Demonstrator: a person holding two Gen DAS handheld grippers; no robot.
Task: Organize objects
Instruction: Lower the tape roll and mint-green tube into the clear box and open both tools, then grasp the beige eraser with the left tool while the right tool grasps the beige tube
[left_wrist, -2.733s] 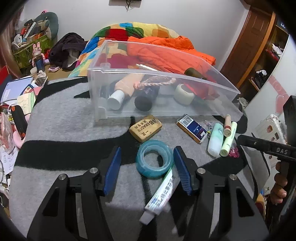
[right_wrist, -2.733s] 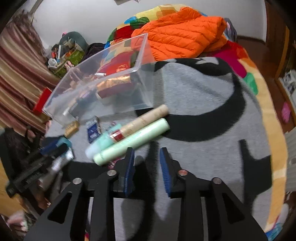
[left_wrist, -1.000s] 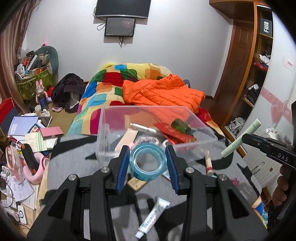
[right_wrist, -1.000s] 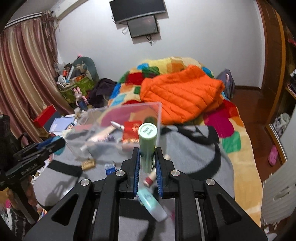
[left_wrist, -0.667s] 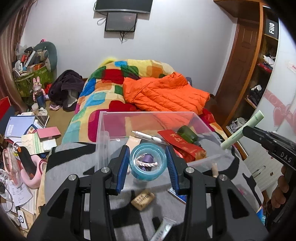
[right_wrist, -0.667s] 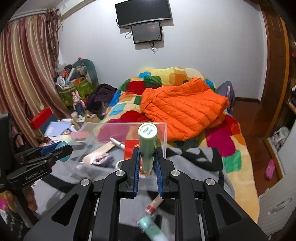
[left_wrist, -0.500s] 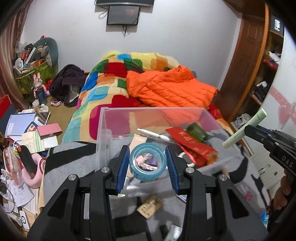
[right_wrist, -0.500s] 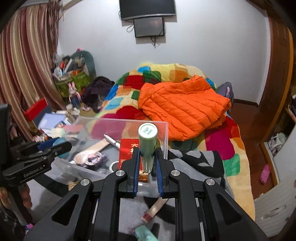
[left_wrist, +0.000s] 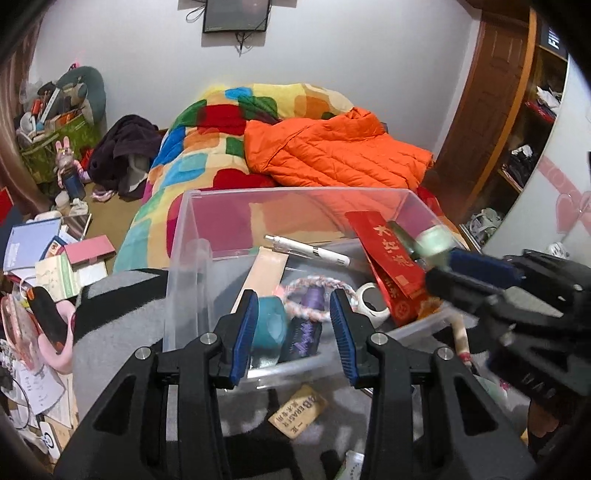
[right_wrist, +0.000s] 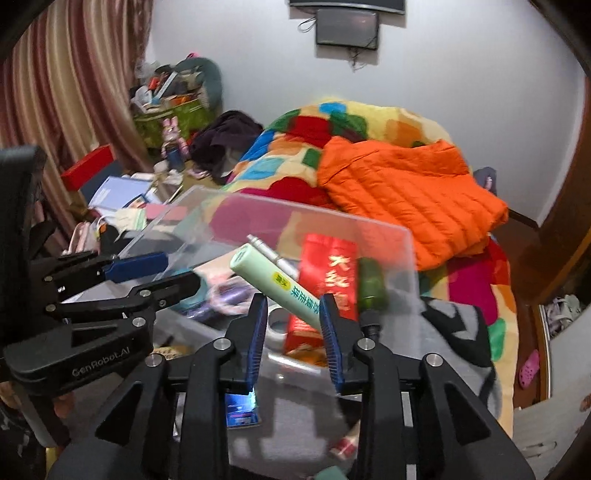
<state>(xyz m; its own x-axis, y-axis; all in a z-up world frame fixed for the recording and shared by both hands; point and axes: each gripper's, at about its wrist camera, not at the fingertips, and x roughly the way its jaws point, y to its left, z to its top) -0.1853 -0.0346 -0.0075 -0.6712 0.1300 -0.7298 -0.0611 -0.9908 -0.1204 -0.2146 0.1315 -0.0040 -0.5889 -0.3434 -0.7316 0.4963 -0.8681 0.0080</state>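
Above clear bin (right_wrist: 388, 236), green tube (right_wrist: 277, 284) tilted up-left.

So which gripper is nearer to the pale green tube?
Right. The pale green tube lies tilted between the opening jaws of the right gripper, over the clear bin. The left gripper sits off to the tube's left, apart from it.

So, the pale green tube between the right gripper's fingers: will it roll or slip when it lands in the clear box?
The pale green tube is a smooth cylinder, so it will probably roll. The right gripper is opening with the tube tilted between its fingers, so it likely slips out. The clear box walls and clutter should stop it.
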